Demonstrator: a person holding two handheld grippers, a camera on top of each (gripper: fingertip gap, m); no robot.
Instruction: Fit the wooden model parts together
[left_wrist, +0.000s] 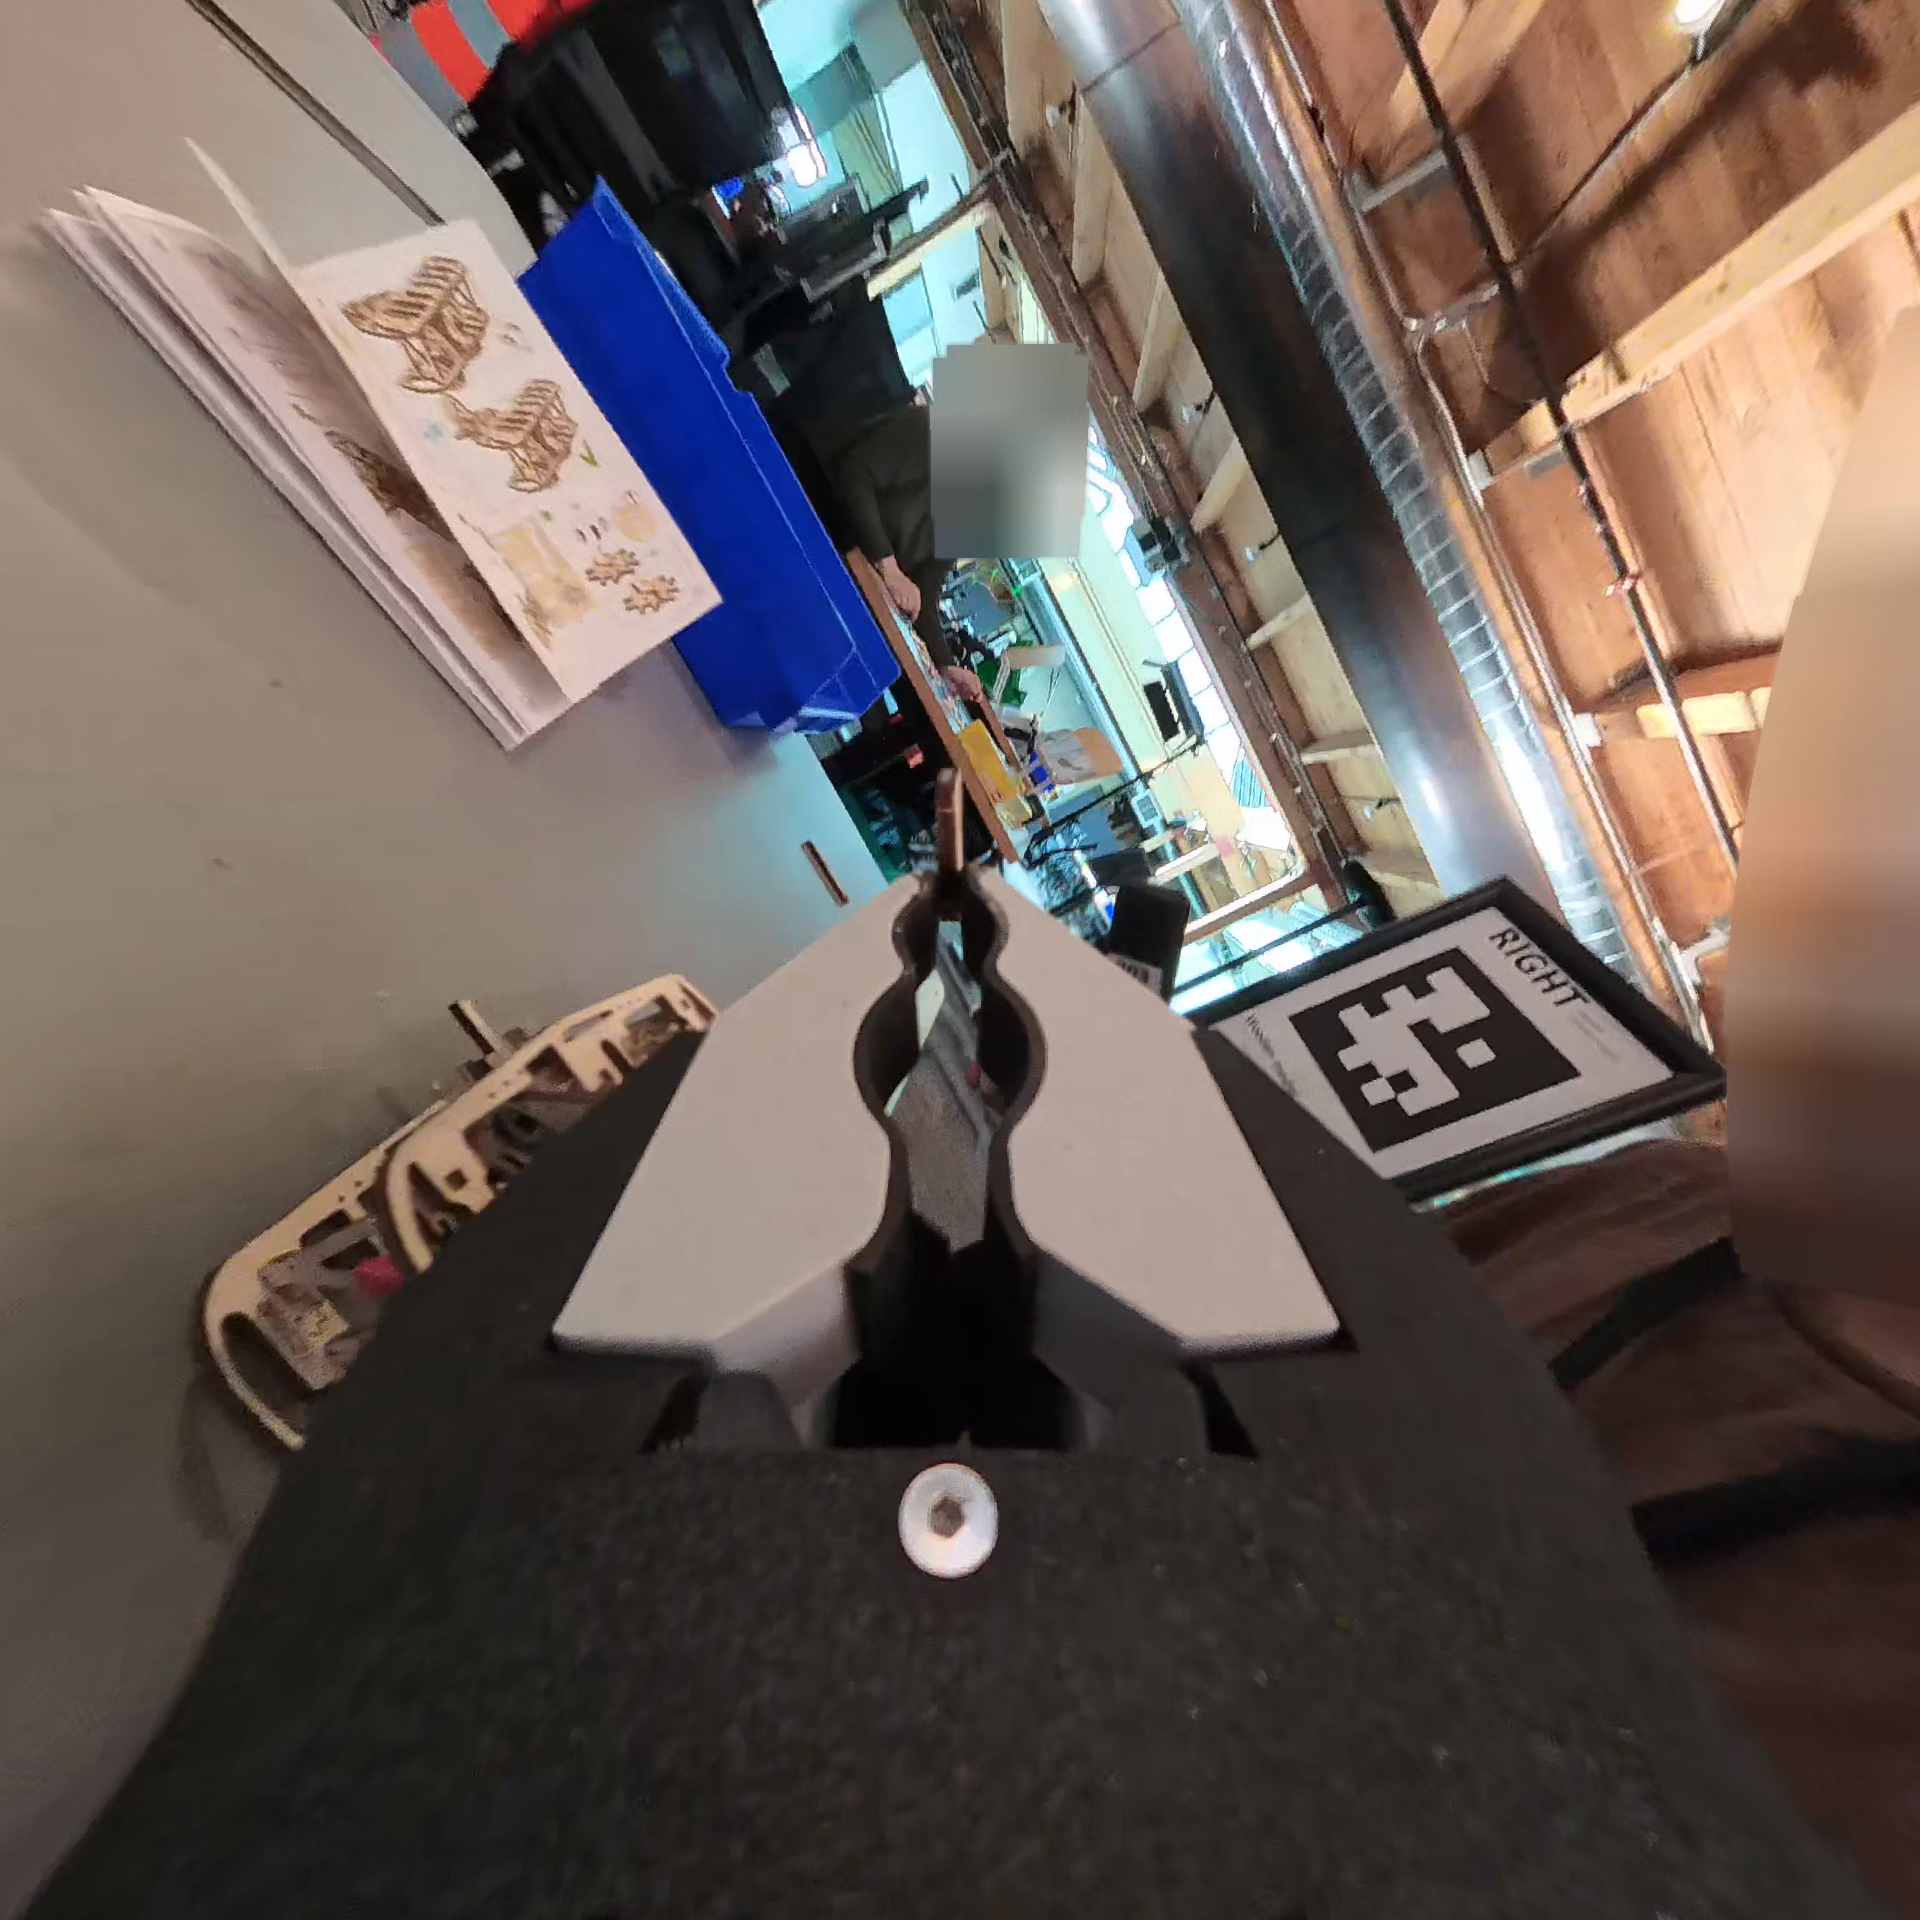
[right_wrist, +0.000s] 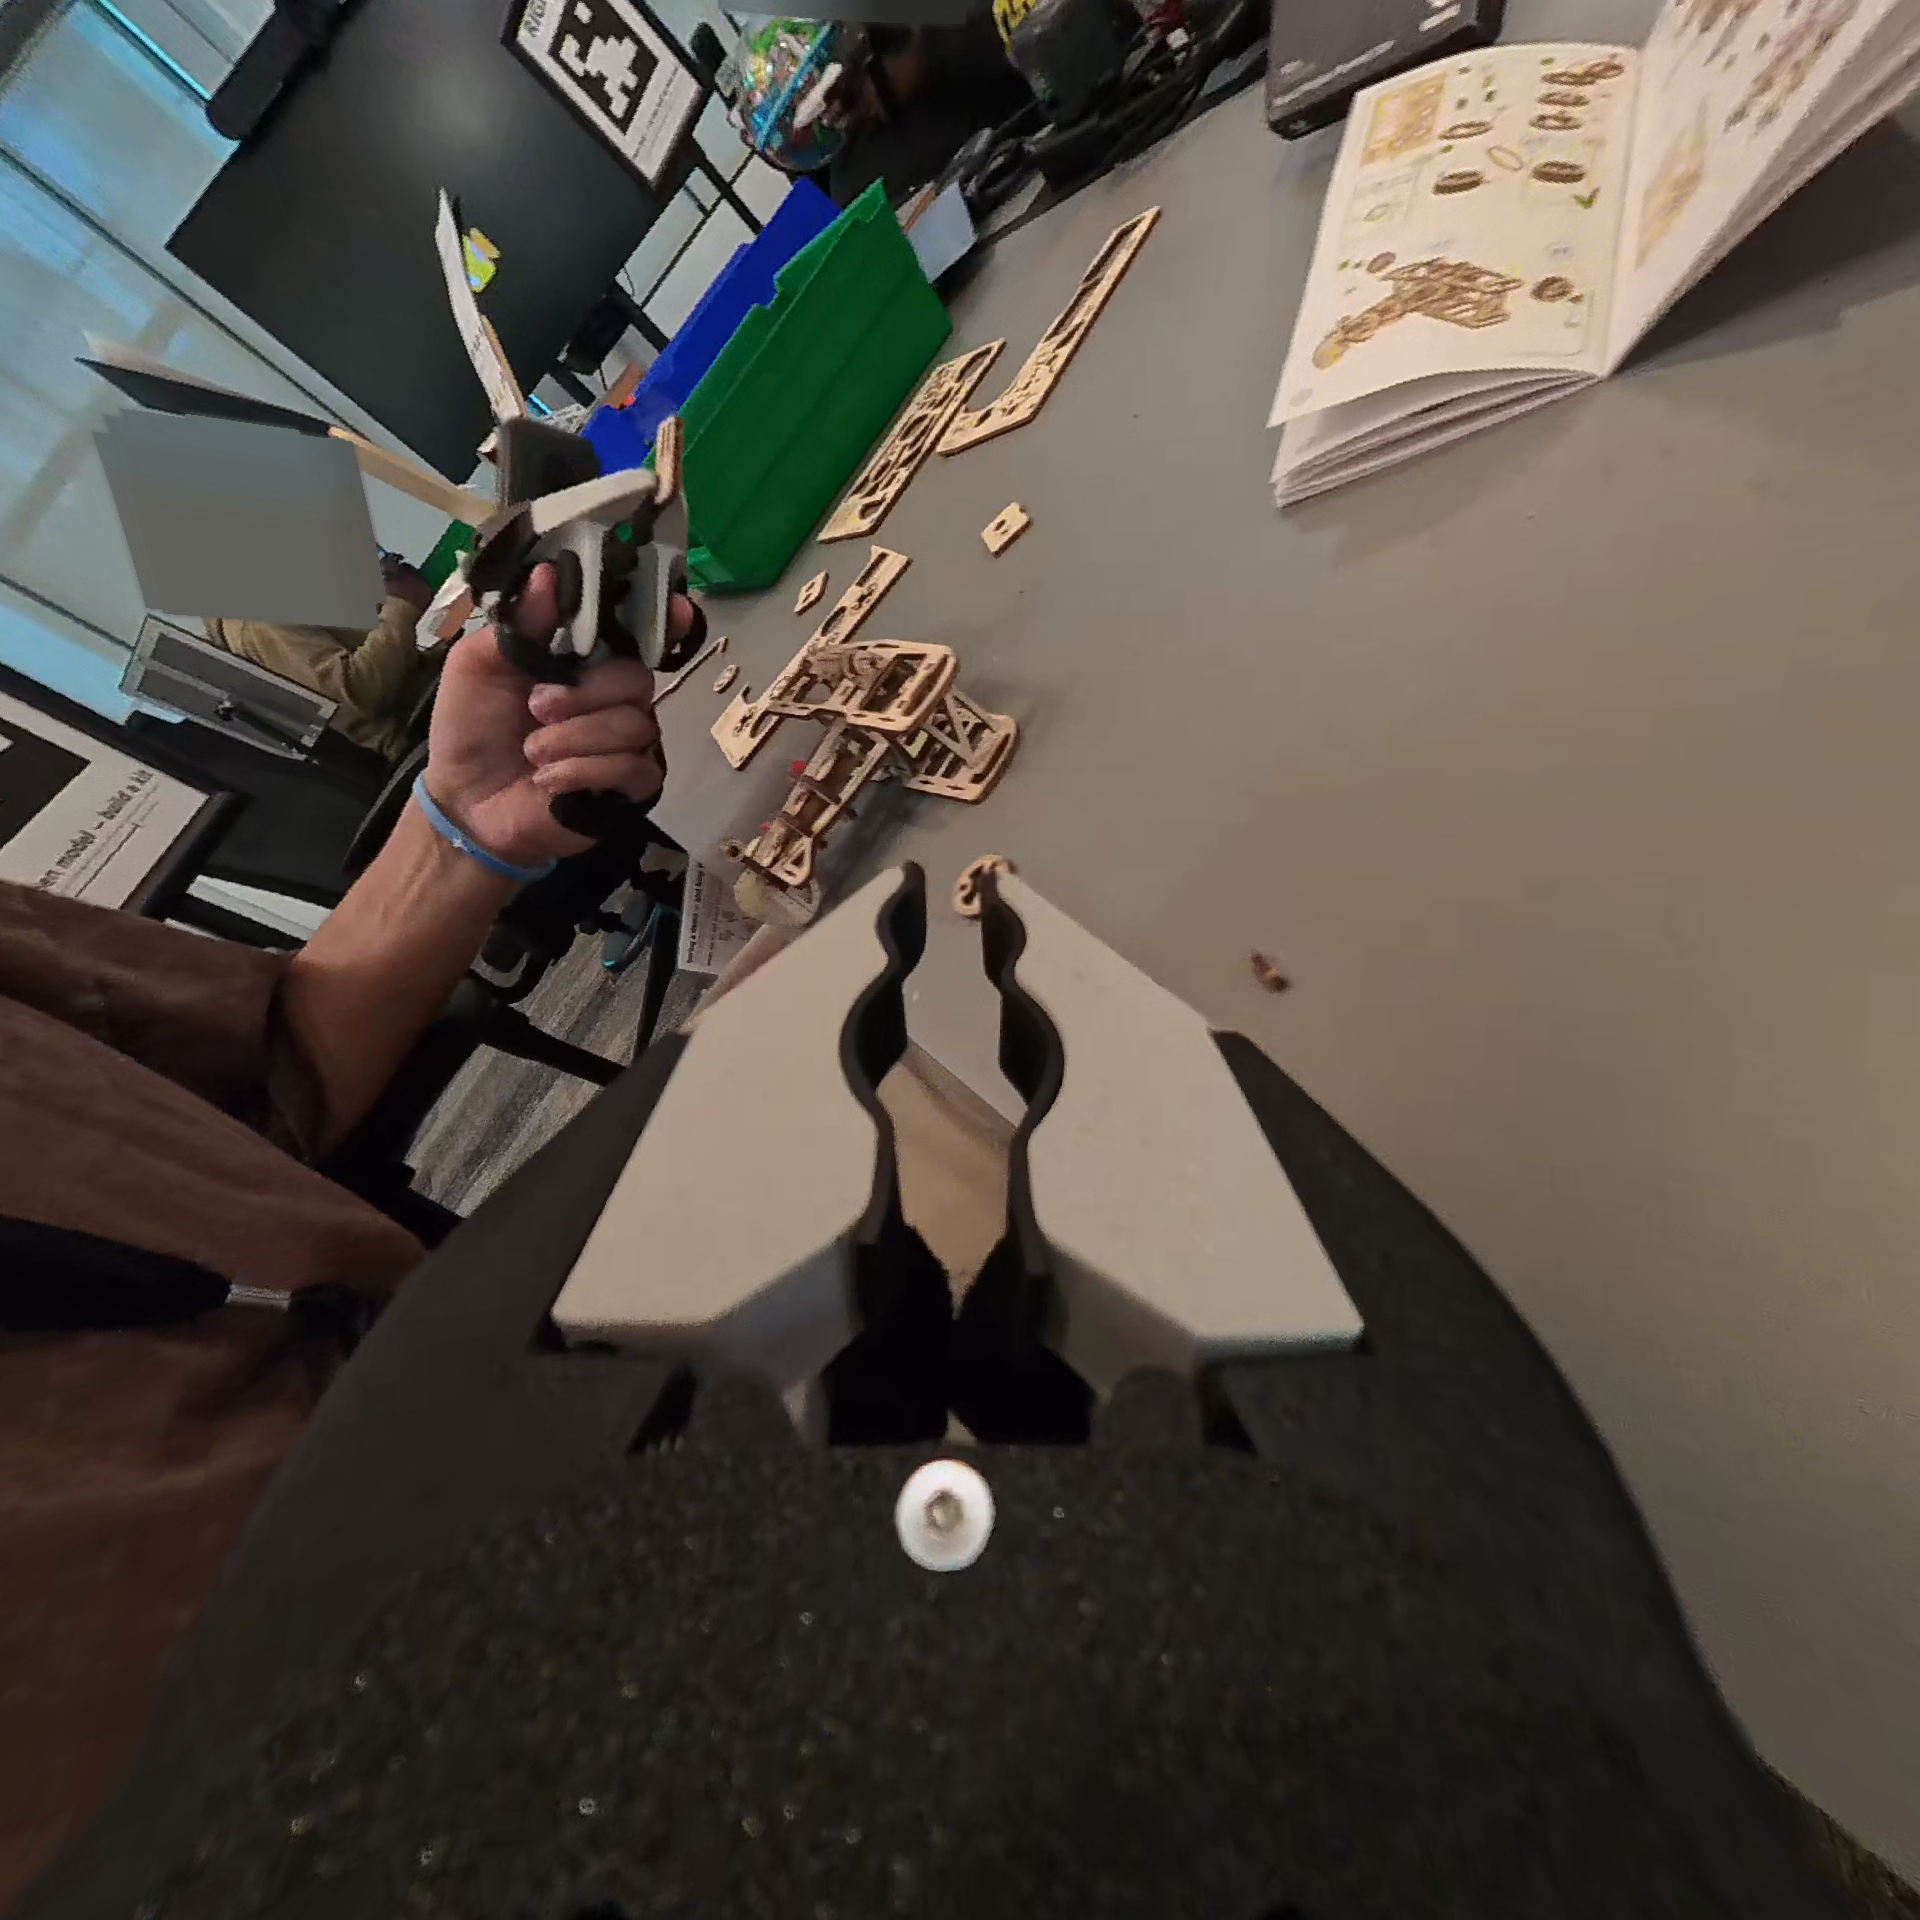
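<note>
My left gripper (left_wrist: 948, 883) is shut on a thin wooden part (left_wrist: 948, 821), seen edge-on and sticking out past the fingertips. In the right wrist view a hand holds this gripper (right_wrist: 592, 540) raised above the table's left edge, with the flat part (right_wrist: 668, 468) upright in it. The partly built wooden model (right_wrist: 862, 727) lies on the grey table (right_wrist: 1455, 935), also at the left in the left wrist view (left_wrist: 468, 1122). My right gripper (right_wrist: 951, 894) is open and low over the table, just in front of the model. A small curved wooden piece (right_wrist: 982, 881) lies by its right fingertip.
Punched wooden sheets (right_wrist: 1049, 343) and loose small pieces (right_wrist: 1006, 527) lie beyond the model. An open instruction booklet (right_wrist: 1507, 229) is at the far right. Green (right_wrist: 821, 384) and blue (left_wrist: 717, 499) bins stand at the far edge. A framed marker card (left_wrist: 1455, 1029) stands off the table. My right fingertips sit around 25 centimetres from my left ones.
</note>
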